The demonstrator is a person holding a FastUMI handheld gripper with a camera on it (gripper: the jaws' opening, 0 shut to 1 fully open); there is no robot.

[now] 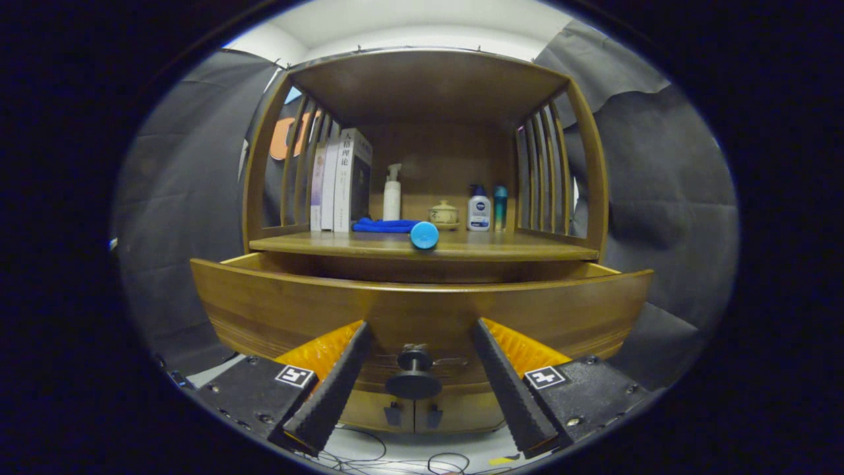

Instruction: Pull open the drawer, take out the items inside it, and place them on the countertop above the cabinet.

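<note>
The gripper (419, 336) faces the wooden cabinet (422, 86) with its jaws wide open, nothing pressed between them. The drawer (277, 307) stands pulled out below the countertop (514, 249), its curved front just beyond the fingertips. The drawer's dark round knob (413, 381) sits between the two fingers, touching neither. What lies inside the drawer cannot be seen past its front panel.

On the countertop, a blue round-ended item (424, 235) rests at the front edge, above the knob. Behind it lies a folded blue cloth (384, 225), with a white pump bottle (392, 195) standing at the back. Left of the cloth, books (339, 181) stand upright against the slatted side. Right of the pump bottle are a small lidded pot (443, 213), a white bottle with a blue cap (479, 210) and a slim teal bottle (500, 206)
</note>
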